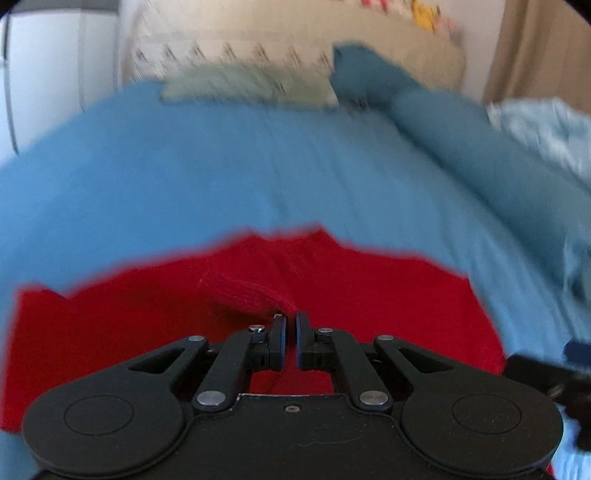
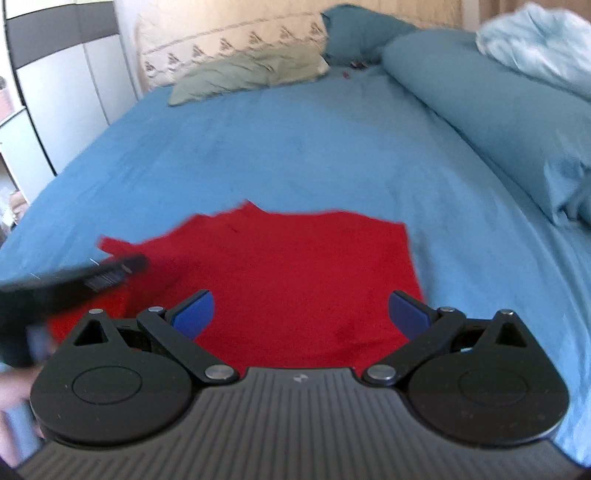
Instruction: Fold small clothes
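A red knit garment (image 1: 369,295) lies spread on the blue bed sheet (image 1: 221,166). In the left wrist view my left gripper (image 1: 290,318) is shut, and a raised, sharp fold of the red garment runs into its tips. The rest of that view is smeared by motion. In the right wrist view the same red garment (image 2: 295,273) lies flat below my right gripper (image 2: 299,314), which stands wide open with its blue pads (image 2: 194,314) holding nothing. The left gripper (image 2: 77,280) shows there as a dark blur over the garment's left edge.
A pale green pillow (image 2: 251,74) and a teal pillow (image 2: 354,33) lie at the headboard. A rolled blue duvet (image 2: 498,110) runs along the right side, with a light blue cloth (image 2: 535,40) beyond it. A wardrobe (image 2: 55,92) stands to the left of the bed.
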`<state>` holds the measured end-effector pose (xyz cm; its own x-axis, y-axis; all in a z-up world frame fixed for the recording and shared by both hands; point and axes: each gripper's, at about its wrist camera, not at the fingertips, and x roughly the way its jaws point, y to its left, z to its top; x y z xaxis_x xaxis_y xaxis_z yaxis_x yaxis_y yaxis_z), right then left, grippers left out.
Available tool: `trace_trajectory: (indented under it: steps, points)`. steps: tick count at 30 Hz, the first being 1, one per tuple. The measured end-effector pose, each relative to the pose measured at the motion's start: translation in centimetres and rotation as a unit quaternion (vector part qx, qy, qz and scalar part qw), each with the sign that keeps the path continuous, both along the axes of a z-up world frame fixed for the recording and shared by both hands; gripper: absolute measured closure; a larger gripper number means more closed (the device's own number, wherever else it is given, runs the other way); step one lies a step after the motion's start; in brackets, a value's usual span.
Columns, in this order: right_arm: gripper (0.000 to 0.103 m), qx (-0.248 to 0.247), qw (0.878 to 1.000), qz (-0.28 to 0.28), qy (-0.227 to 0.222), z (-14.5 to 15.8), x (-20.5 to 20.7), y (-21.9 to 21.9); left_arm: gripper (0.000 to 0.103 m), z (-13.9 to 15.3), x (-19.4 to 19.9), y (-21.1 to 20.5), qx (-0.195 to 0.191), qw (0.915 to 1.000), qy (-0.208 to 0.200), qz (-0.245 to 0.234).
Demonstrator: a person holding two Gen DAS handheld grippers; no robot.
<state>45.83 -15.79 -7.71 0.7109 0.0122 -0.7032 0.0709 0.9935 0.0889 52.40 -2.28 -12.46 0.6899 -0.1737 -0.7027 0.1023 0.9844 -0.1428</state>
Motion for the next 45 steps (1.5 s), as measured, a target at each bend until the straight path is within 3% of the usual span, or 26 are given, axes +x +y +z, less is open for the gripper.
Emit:
trace_trajectory:
  steps: [5, 6, 7, 9, 10, 13, 18, 23, 26, 27, 35, 37, 40, 45]
  points:
    - [0.000, 0.003, 1.000, 0.002, 0.018, -1.8, -0.3, -2.3, 0.094, -3.3, 0.0, -1.7, 0.033, 0.9989, 0.024, -0.025]
    - [0.000, 0.004, 1.000, 0.005, 0.020, -2.0, -0.2, -2.5, 0.080, -3.2, -0.2, -1.5, 0.031, 0.9989, 0.021, -0.028]
    - [0.000, 0.004, 1.000, 0.007, 0.021, -1.9, 0.1, -2.7, 0.050, -3.0, -0.3, -1.2, 0.028, 0.9989, 0.019, -0.032]
    - [0.000, 0.002, 1.000, 0.014, 0.019, -1.8, 0.4, -2.6, 0.019, -2.3, -1.0, -0.4, 0.024, 0.9990, 0.011, -0.037]
    - [0.000, 0.003, 1.000, 0.019, 0.016, -1.7, 0.6, -2.5, 0.013, -1.7, -1.5, 0.2, 0.029, 0.9989, 0.002, -0.036]
    - [0.000, 0.004, 0.999, 0.044, 0.005, -1.1, 1.0, -1.5, 0.012, -0.4, -3.1, 2.4, 0.056, 0.9980, -0.004, -0.029]
    - [0.000, -0.011, 0.991, 0.128, 0.025, -2.6, 3.6, 4.5, 0.009, 0.7, -4.7, 7.3, 0.102, 0.9946, -0.007, 0.016]
    - [0.000, -0.064, 0.981, 0.181, -0.004, -6.2, 5.3, 11.3, 0.010, -0.4, -4.3, 11.5, 0.094, 0.9935, 0.015, 0.063]
    - [0.015, -0.095, 0.977, 0.191, 0.005, -8.3, 6.8, 13.6, 0.010, -0.6, -4.4, 12.7, 0.095, 0.9928, 0.013, 0.072]
    - [0.025, -0.097, 0.978, 0.187, 0.009, -8.6, 7.2, 13.7, 0.010, -0.6, -4.5, 12.8, 0.095, 0.9927, 0.013, 0.074]
    - [0.028, 0.003, 0.997, 0.073, 0.033, -8.6, 7.1, 7.9, 0.010, -0.8, -5.6, 13.9, 0.079, 0.9919, 0.019, 0.097]
    - [0.026, 0.030, 0.996, 0.076, 0.034, -8.7, 6.4, 6.6, 0.010, -1.0, -5.8, 14.4, 0.075, 0.9906, 0.029, 0.111]
    - [0.026, 0.034, 0.995, 0.089, 0.031, -8.9, 5.5, 6.1, 0.010, -1.3, -6.3, 15.3, 0.058, 0.9888, 0.042, 0.131]
    - [0.025, 0.055, 0.995, 0.081, 0.027, -8.8, 5.8, 5.7, 0.010, -1.7, -6.7, 16.0, 0.074, 0.9863, 0.046, 0.140]
